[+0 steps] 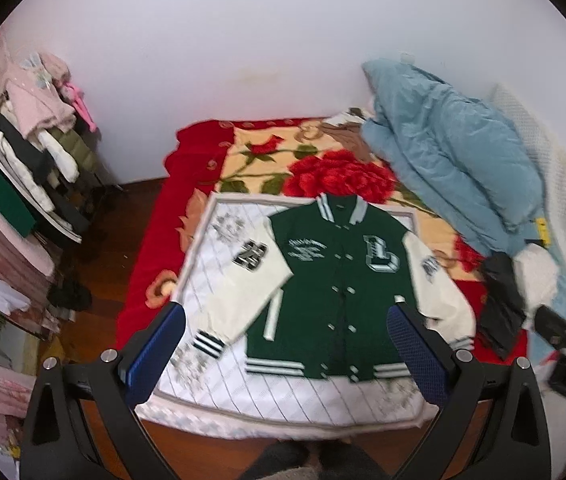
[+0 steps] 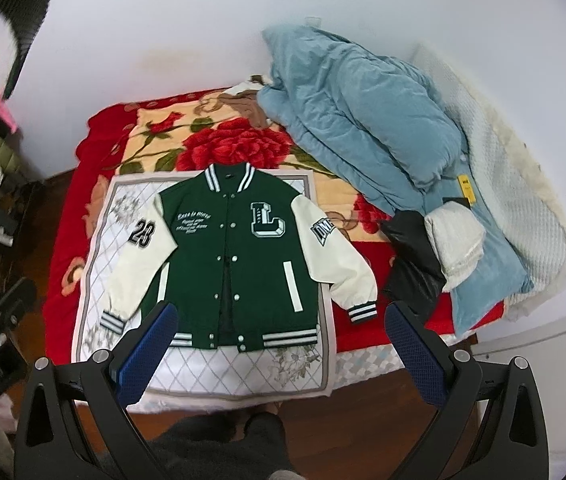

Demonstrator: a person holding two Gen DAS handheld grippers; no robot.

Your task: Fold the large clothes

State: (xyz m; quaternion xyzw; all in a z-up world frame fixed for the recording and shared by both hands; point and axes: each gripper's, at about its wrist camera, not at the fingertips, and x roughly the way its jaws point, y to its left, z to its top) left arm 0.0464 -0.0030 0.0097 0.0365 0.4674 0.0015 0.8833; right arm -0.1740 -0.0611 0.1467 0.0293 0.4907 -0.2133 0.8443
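Note:
A green varsity jacket (image 1: 335, 288) with cream sleeves lies face up and spread flat on a white quilted mat (image 1: 219, 264) on the bed. It also shows in the right wrist view (image 2: 243, 256), on the mat (image 2: 103, 232). It has a large "L" on the chest and "23" on one sleeve. My left gripper (image 1: 287, 348) is open and empty, held above the jacket's hem. My right gripper (image 2: 281, 344) is open and empty, held above the hem and the sleeve cuff on the right.
A red floral blanket (image 2: 219, 144) covers the bed. A blue duvet (image 2: 363, 120), a black bag (image 2: 411, 264) and white folded cloth (image 2: 455, 240) lie at the right. A rack of clothes (image 1: 31, 152) stands at the left on a wooden floor (image 1: 123, 232).

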